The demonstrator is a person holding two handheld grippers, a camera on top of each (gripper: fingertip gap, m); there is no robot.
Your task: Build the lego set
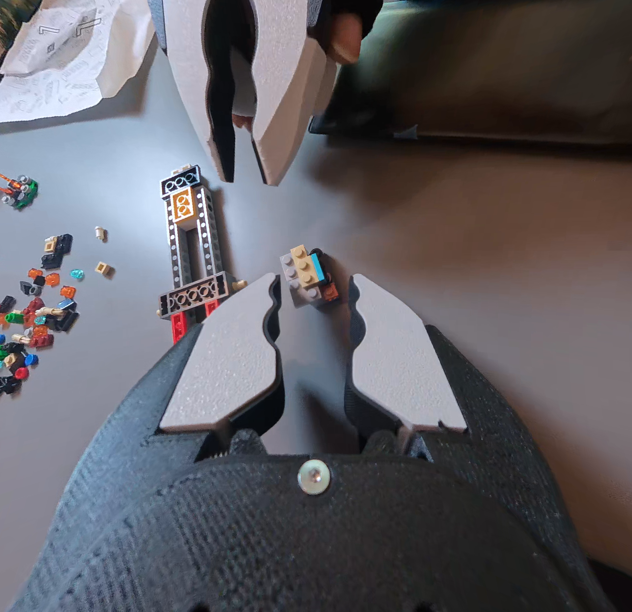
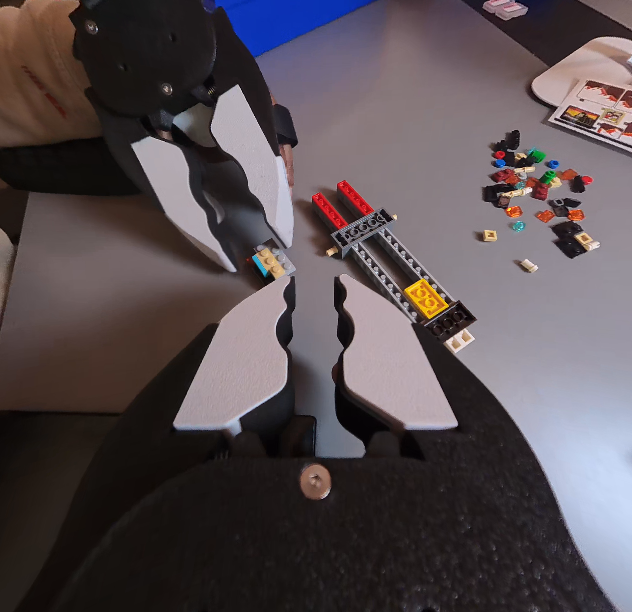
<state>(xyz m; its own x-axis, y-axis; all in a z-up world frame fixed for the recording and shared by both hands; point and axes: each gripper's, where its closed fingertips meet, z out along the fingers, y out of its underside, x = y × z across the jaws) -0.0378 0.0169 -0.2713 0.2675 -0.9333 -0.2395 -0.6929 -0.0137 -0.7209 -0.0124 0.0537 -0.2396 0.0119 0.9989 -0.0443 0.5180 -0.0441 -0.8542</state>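
A small assembly (image 1: 302,270) of tan, grey, blue and brown pieces lies on the grey table (image 1: 444,253). My left gripper (image 1: 314,282) is open, with its fingertips on either side of the assembly and a gap on both sides. In the right wrist view the left gripper (image 2: 260,255) reaches down over the same small assembly (image 2: 270,260). My right gripper (image 2: 314,280) is open and empty, just short of the assembly; it also shows in the left wrist view (image 1: 249,179). A long grey frame (image 2: 386,256) with red beams, a yellow plate and a black brick lies beside it, and also shows in the left wrist view (image 1: 191,246).
A pile of small loose pieces (image 2: 537,188) lies beyond the frame and also shows in the left wrist view (image 1: 34,315). Crumpled instruction paper (image 1: 61,58), a sticker sheet (image 2: 595,116), a white tray (image 2: 581,61) and a blue box (image 2: 294,10) stand around the table's edges. The gap from one gripper's tips to the other's is roughly 6 centimetres.
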